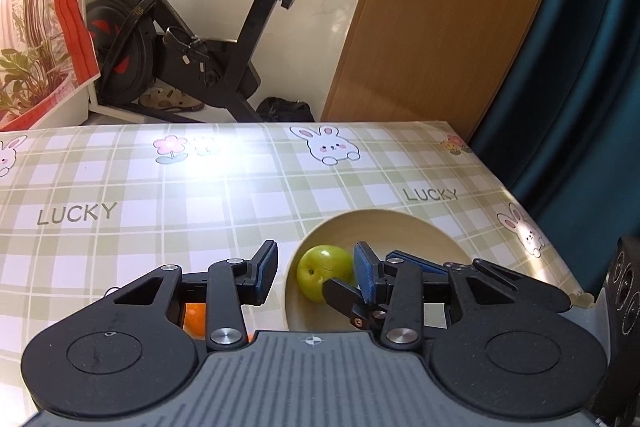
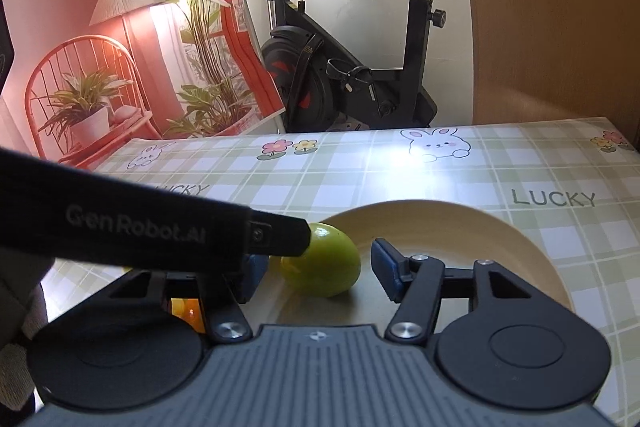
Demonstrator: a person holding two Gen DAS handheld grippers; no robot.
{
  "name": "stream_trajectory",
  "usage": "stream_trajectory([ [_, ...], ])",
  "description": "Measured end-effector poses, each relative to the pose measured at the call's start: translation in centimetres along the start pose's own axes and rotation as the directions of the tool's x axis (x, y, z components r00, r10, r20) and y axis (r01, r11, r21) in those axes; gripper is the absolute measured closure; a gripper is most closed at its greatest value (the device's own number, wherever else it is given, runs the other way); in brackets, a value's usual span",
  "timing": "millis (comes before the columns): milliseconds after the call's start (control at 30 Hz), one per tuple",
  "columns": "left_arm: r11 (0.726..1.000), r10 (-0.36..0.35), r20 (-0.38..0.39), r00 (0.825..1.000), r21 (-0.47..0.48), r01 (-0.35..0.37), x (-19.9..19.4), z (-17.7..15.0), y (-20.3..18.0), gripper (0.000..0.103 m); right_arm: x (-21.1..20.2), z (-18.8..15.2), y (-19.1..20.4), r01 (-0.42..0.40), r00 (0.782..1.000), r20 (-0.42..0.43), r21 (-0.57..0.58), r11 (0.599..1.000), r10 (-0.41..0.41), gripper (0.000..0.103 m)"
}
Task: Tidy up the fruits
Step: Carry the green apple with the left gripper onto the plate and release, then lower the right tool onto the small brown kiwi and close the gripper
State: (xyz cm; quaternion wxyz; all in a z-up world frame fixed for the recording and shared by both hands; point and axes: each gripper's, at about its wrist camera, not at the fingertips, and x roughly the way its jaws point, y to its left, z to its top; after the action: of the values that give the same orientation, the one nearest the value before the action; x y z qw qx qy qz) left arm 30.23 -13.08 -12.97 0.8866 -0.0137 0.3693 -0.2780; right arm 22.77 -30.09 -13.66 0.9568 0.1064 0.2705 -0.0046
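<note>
A green fruit (image 1: 325, 273) lies in a pale bowl (image 1: 400, 227) on the checked tablecloth; it also shows in the right wrist view (image 2: 328, 263), inside the bowl (image 2: 460, 223). My left gripper (image 1: 316, 275) is open, its jaws wide apart just above the bowl's left rim, empty. My right gripper (image 2: 316, 275) is open around the green fruit, which rests in the bowl between the fingers. An orange fruit (image 1: 195, 319) lies on the cloth under the left gripper, mostly hidden; it shows in the right wrist view (image 2: 186, 311) too.
The left gripper's black body (image 2: 140, 227) crosses the right wrist view at left. The table's right edge (image 1: 520, 195) borders a dark teal curtain. An exercise bike (image 1: 192, 39) and a wooden panel (image 1: 440, 7) stand beyond the far edge.
</note>
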Motion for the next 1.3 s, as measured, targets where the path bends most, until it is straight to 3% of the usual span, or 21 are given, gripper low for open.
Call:
stream_trajectory([
  [167, 1.000, 0.008, 0.078, 0.997, -0.007, -0.007, -4.1, -0.5, 0.5, 0.059, -2.9, -0.8, -0.3, -0.047, 0.997, 0.068, 0.043, 0.998, 0.044, 0.044],
  [300, 0.996, 0.040, 0.135, 0.990, -0.078, -0.029, -7.1, -2.3, 1.6, 0.059, -4.9, -2.0, 0.3, -0.085, 0.991, 0.110, 0.022, 0.996, 0.082, 0.053],
  [433, 0.980, 0.104, 0.162, 0.981, -0.185, -0.074, -9.4, -4.7, 3.1, 0.059, -6.0, -3.6, 1.6, -0.110, 0.989, 0.098, -0.036, 0.993, 0.114, 0.060],
  [600, 0.958, 0.200, 0.181, 0.963, -0.243, -0.153, -11.8, -7.5, 4.1, 0.060, -6.9, -5.1, 2.6, -0.134, 0.987, 0.086, -0.051, 0.990, 0.138, 0.065],
  [733, 0.952, 0.216, 0.164, 0.963, -0.253, -0.171, -12.4, -8.9, 4.0, 0.060, -7.2, -5.9, 2.3, -0.149, 0.986, 0.067, -0.051, 0.987, 0.153, 0.068],
  [967, 0.971, 0.193, 0.140, 0.971, -0.166, -0.170, -12.6, -10.3, 2.9, 0.060, -7.2, -7.1, 3.1, -0.166, 0.985, 0.035, -0.066, 0.984, 0.168, 0.070],
  [1300, 0.967, 0.223, 0.090, 0.971, -0.147, -0.209, -12.9, -12.5, 3.9, 0.060, -7.3, -8.4, 5.2, -0.151, 0.987, 0.026, -0.194, 0.969, 0.159, 0.070],
])
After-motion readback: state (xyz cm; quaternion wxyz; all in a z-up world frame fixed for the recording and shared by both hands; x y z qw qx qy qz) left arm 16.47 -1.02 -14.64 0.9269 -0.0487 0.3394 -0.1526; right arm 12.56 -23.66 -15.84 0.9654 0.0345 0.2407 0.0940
